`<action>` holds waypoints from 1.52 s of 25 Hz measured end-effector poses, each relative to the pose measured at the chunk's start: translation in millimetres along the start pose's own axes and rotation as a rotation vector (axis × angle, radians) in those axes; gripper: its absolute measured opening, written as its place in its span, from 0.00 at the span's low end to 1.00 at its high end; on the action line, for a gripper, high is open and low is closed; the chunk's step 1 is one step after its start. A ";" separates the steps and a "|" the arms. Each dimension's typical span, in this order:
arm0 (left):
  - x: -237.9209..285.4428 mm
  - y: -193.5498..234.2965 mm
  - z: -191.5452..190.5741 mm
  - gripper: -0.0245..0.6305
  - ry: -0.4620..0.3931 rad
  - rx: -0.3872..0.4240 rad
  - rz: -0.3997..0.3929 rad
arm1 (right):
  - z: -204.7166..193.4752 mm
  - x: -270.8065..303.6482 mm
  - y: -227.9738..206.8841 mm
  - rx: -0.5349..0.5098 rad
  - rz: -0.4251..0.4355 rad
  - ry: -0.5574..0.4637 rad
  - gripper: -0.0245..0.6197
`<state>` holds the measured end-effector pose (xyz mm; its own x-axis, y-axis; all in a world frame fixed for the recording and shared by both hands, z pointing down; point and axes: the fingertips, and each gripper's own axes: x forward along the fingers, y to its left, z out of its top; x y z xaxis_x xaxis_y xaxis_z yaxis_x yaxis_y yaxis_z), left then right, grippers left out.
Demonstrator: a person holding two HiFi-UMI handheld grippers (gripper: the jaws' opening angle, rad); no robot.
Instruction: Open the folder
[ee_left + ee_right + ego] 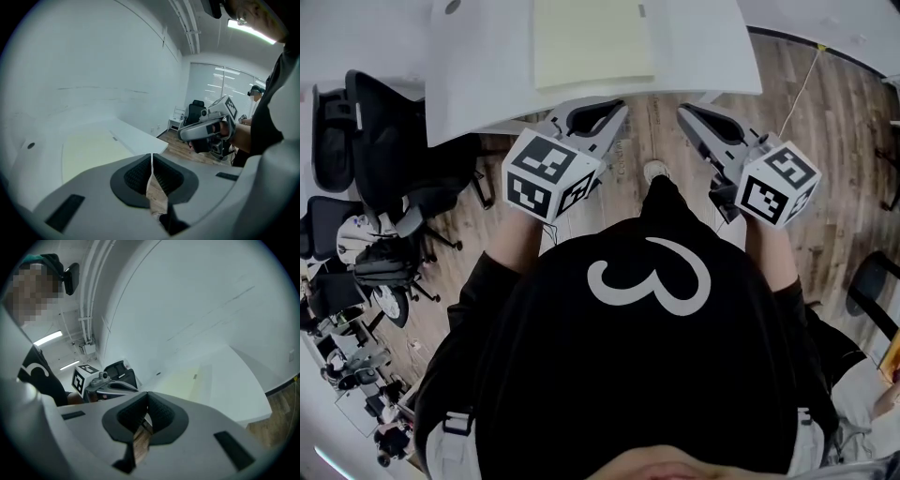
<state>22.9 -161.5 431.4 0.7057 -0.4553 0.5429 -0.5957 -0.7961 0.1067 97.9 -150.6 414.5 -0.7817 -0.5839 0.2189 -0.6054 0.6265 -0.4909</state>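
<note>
The left gripper [609,111] first: its jaws are pressed together, pads meeting along a thin line with nothing between them, and only a sliver of wooden floor [825,103] shows through the gap lower down. The right gripper [692,116] matches it, jaws closed on each other and nothing pinched, with floorboards showing through the gap under its pads too. Both tools hang side by side in front of the person [647,375], tips aimed at the near edge of the white table [487,75]. They sit apart from each other, and a shoe [656,171] shows on the floor between them. And there's the folder [592,37], pale yellow, lying flat on the table just back from that near edge, ahead of both grippers. Neither tool is on it. In the left gripper view the folder sits up and to the left of the jaws, while the right gripper shows off to the right, held in a hand [234,136]. In the right gripper view the folder lies beyond the jaws, up and to the right, and the left gripper's marker cube [80,378] shows at the left. Black office chairs [384,159] stand beside the table at the head view's left. The person wears a black top with a white figure on it
</note>
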 end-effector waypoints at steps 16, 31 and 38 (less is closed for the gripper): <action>72.4 56.8 -22.2 0.09 0.182 0.101 0.055 | -18.5 15.9 -73.9 0.111 -0.031 0.021 0.07; 115.6 77.5 -52.2 0.33 0.365 0.435 0.152 | -41.5 16.4 -96.0 0.170 -0.033 0.045 0.07; 119.2 86.3 -58.5 0.34 0.412 0.500 0.168 | -46.3 20.8 -98.1 0.187 -0.030 0.053 0.07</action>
<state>33.2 -261.1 554.1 0.3559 -0.4787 0.8026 -0.3653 -0.8618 -0.3520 134.1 -200.3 506.2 -0.7737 -0.5695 0.2778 -0.5940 0.4994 -0.6306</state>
